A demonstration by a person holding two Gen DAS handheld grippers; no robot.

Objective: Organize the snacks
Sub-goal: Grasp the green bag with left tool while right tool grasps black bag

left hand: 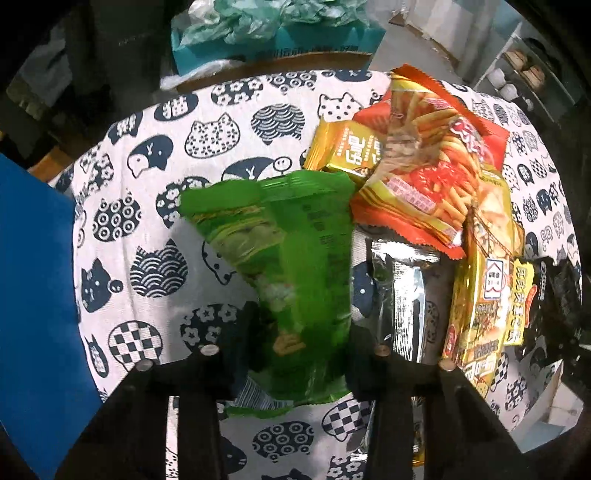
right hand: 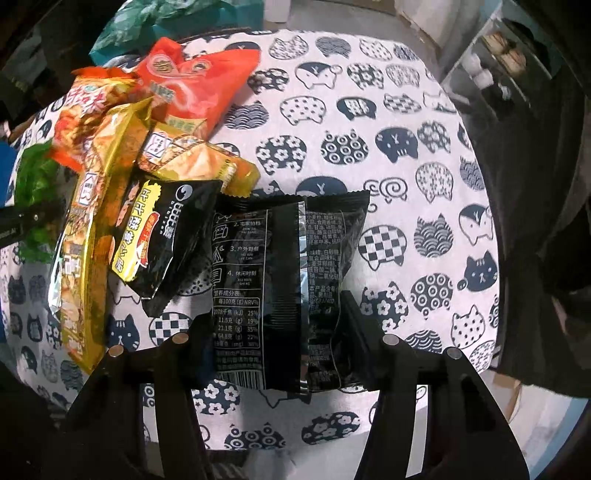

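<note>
In the left wrist view my left gripper (left hand: 301, 325) is shut on a green snack bag (left hand: 284, 254) and holds it above the cat-print tablecloth (left hand: 147, 184). To its right lies a pile: a red fries bag (left hand: 424, 166), a small gold packet (left hand: 345, 149), a silver packet (left hand: 404, 295) and a yellow bag (left hand: 480, 295). In the right wrist view my right gripper (right hand: 275, 314) is shut on a black snack bag (right hand: 288, 277), back side up. The pile lies to its left, with a black-and-yellow packet (right hand: 162, 236), a yellow bag (right hand: 88, 229) and a red bag (right hand: 192, 88).
The round table's cloth (right hand: 406, 147) stretches to the right of the pile. A blue panel (left hand: 33, 295) stands at the left. A teal box with plastic bags (left hand: 277, 33) sits behind the table. White shelves (left hand: 517, 74) stand far right.
</note>
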